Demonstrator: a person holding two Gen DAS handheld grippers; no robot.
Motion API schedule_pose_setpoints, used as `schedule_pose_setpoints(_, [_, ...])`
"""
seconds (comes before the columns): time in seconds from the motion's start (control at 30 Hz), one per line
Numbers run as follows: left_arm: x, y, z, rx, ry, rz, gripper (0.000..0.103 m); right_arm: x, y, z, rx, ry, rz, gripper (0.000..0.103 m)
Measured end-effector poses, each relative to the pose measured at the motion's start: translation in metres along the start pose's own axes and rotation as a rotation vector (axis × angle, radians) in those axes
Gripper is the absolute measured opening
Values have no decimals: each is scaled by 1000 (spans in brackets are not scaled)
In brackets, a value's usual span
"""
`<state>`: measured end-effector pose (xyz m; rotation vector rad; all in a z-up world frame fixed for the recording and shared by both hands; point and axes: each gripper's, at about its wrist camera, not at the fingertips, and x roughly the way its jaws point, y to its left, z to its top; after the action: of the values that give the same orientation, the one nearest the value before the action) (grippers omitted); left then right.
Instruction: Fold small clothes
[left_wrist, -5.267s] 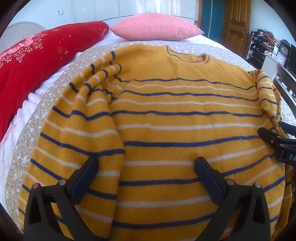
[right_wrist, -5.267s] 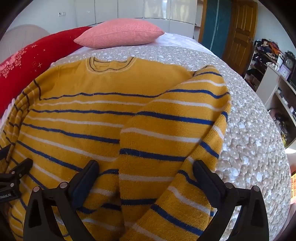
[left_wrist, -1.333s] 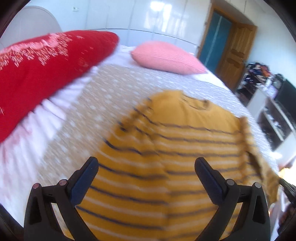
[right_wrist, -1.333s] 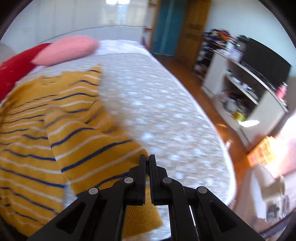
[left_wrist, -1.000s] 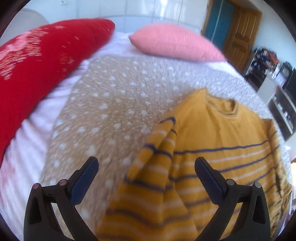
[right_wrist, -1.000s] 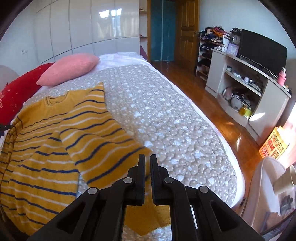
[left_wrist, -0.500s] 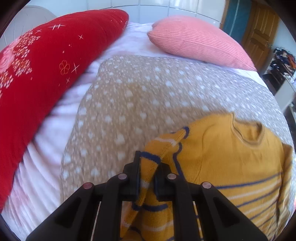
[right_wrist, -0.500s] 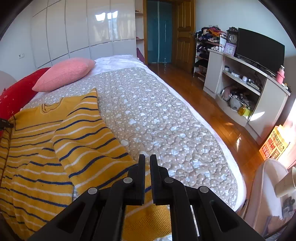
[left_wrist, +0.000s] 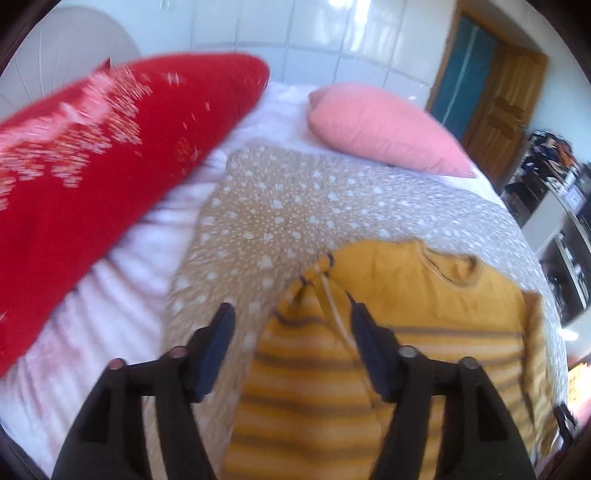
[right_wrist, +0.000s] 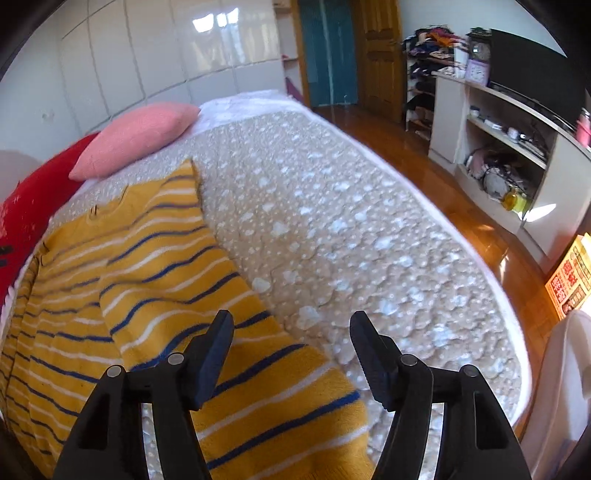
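The sweater (left_wrist: 424, 295), yellow with blue and white stripes, lies on the bed (right_wrist: 332, 206) on the spotted quilt (left_wrist: 280, 206), its collar toward the pillows. One sleeve is folded in over the body on each side.

The left hand-held gripper (left_wrist: 291, 332) hangs above the sweater's shoulder corner. Its jaws are spreading apart; the bunched fold of knit shows in the gap between them, but the pads do not press on it. This view is blurred.

The right hand-held gripper (right_wrist: 291, 339) hangs over the folded sleeve near the hem. Its jaws are spreading too, with stripes and bare quilt showing between them and nothing clamped.

A red pillow (left_wrist: 92, 155) and a pink pillow (left_wrist: 380, 125) sit at the head of the bed. Across the wooden floor, a white shelf unit (right_wrist: 517, 147) holds small odds and ends too small to tell, and a dark screen (right_wrist: 528, 62) stands on top.
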<state>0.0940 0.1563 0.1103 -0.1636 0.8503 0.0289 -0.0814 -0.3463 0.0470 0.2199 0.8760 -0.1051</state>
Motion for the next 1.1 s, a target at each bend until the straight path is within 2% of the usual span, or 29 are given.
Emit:
schedule_pose_setpoints(0.03, [-14,-2,-9,2,-18,-5,73,6,5,-2,-20,21,22,69])
schedule_pose_setpoints(0.07, [-27,-3,-19,-1,-32,-13,74,11,12,-4,-43,42,44,63])
schedule_pose_setpoints(0.1, [-43,-5,-32,-10,-42,-28,74,13,18,-6,-63,54,59,38])
schedule_pose_setpoints(0.13, [-51,-6,-40,-19,-42,-35,74,12,22,-5,-76,59,84,20])
schedule_pose_setpoints(0.2, [-69,-9,-60,-40,-42,-49,74,6,21,-1,-63,51,107,16])
schedule_pose_setpoints(0.27, [-84,-15,-78,-53,-61,-69,75,-4,10,4,-40,19,49,14])
schedule_pose_setpoints(0.33, [-94,-21,-95,-46,-84,-66,77,-12,-7,8,-17,-7,-82,13])
schedule_pose_setpoints(0.4, [-97,-26,-110,-41,-95,-44,78,-17,-29,10,11,-34,-253,13])
schedule_pose_setpoints(0.47, [-95,-26,-123,-52,-83,-43,78,-21,-51,10,71,-35,-345,15])
schedule_pose_setpoints(0.57, [-92,-23,-138,-86,-55,-59,78,-39,-67,5,154,-49,-222,19])
schedule_pose_setpoints(0.7, [-92,-29,-157,-100,-45,-64,79,-63,-39,-7,58,-122,-181,20])
schedule_pose_setpoints(0.77, [-91,-36,-164,-94,-35,-83,79,-71,-29,-13,58,-141,-85,20])
schedule_pose_setpoints(0.83, [-91,-45,-170,-77,-30,-88,79,-72,-22,-22,109,-121,73,20])
schedule_pose_setpoints(0.9, [-92,-54,-176,-48,-29,-83,79,-64,-20,-33,155,-77,180,20])
schedule_pose_setpoints(1.03, [-97,-73,-187,12,-36,-78,79,-49,-28,-60,241,-8,295,21])
schedule_pose_setpoints(1.1, [-101,-79,-189,39,-48,-76,80,-47,-39,-68,284,-1,291,21])
